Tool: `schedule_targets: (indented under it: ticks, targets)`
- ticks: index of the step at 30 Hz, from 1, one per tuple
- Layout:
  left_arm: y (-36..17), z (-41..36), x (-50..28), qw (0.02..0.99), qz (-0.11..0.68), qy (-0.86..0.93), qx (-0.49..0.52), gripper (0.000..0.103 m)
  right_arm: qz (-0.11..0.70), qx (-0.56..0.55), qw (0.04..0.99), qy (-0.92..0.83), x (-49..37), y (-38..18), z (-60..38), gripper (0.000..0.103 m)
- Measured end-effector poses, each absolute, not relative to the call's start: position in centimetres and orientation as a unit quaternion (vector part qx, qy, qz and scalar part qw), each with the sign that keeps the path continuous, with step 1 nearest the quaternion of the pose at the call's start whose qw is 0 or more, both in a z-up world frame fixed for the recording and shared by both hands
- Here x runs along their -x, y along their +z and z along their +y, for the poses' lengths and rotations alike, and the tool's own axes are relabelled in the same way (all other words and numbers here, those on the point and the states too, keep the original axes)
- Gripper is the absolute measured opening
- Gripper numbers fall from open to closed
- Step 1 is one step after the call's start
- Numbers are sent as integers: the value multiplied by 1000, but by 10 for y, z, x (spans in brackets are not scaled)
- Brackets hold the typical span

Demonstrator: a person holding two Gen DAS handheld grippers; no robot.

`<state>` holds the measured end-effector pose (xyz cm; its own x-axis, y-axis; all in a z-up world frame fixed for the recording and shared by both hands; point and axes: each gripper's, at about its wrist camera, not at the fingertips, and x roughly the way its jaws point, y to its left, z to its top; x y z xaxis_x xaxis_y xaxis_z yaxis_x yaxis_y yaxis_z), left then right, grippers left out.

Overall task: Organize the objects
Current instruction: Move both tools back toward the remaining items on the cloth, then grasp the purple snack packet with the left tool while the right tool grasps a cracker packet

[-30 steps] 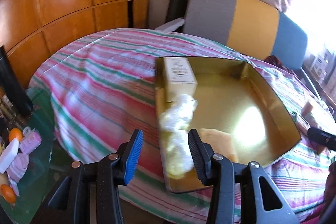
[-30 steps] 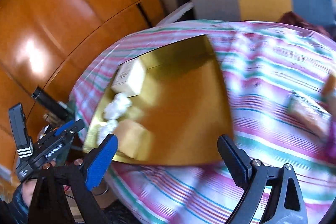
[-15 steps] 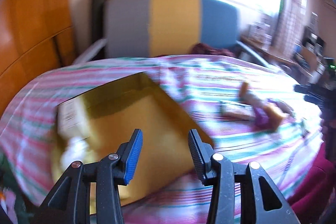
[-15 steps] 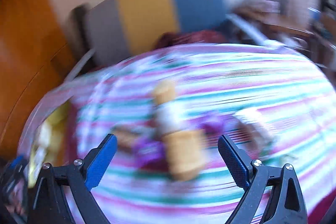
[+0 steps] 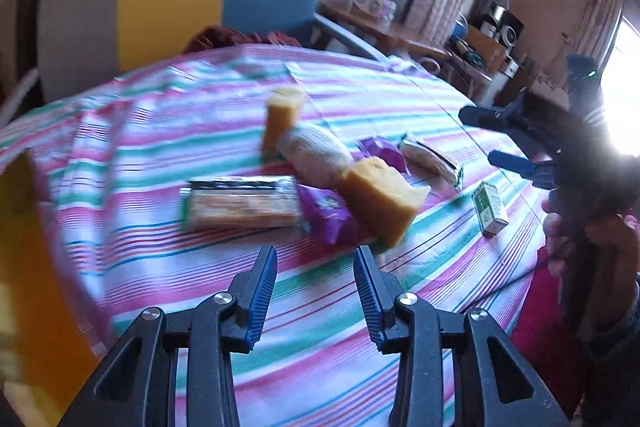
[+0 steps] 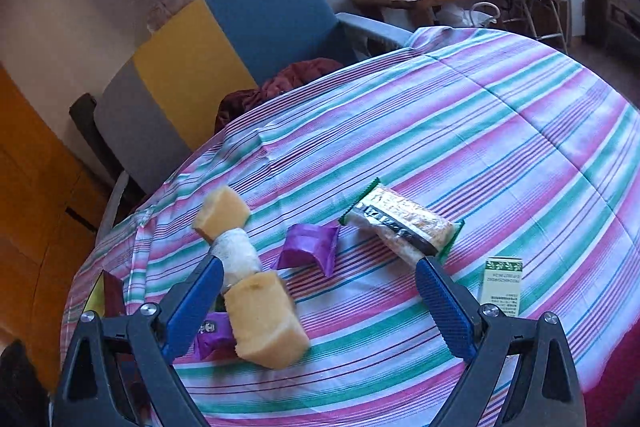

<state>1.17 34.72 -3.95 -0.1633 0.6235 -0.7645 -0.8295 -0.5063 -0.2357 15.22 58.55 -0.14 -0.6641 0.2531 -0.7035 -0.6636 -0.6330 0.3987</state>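
The left gripper [image 5: 315, 269] with blue ridged pads is partly open and its jaws are closing, with nothing between them. The right gripper [image 6: 318, 301] stands wide open and holds nothing, though the big yellow sponge block [image 6: 264, 319] lies between its fingers, near the left one.

The things to tidy lie in a loose pile on the striped pink, green and white cloth [image 6: 500, 147]. In the left view, at 12 o'clock from the left gripper, sits a shiny purple foil packet [image 5: 326, 215]. At 11 o'clock is the long see-through cracker packet with green ends [image 5: 240, 203]. The big yellow sponge block is at 1 o'clock, touching the purple packet. A small green and white card box [image 5: 490, 207] stands apart at 2 o'clock. A bit of the gold box [image 5: 24, 267] shows at 9 o'clock.

I think the step now is picking one thing. The jaws may need to open again to fit around a packet. Take the one on top first, and grip across its narrow middle.

The foil looks slippery and crinkly. The sponge looks soft and will squash. The cracker packet could crack if squeezed hard. The card box is stiff with flat sides.
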Motion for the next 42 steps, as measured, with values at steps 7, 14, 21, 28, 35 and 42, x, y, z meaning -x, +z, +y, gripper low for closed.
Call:
schedule_targets:
  ticks: [7, 14, 21, 28, 35, 42]
  targets:
    - [-72, 384, 3, 472, 100, 734, 478, 41, 344, 307, 261, 849, -154, -5, 588, 97]
    - [-91, 403, 20, 451, 35, 730, 512, 43, 362, 303, 260, 843, -156, -9, 594, 98]
    - [-86, 396, 10, 468, 44, 747, 471, 29, 349, 302, 287, 840, -159, -8, 597, 98]
    - [-71, 354, -19, 481, 88, 760, 428, 29, 363, 292, 328, 822, -172, -11, 610, 97]
    - [-60, 319, -46, 494, 123, 762, 399, 29, 363, 316, 371, 794, -176, -19, 621, 94]
    - [-54, 298, -54, 497, 124, 767, 386, 29, 242, 440, 352, 790, -129, -33, 622, 94]
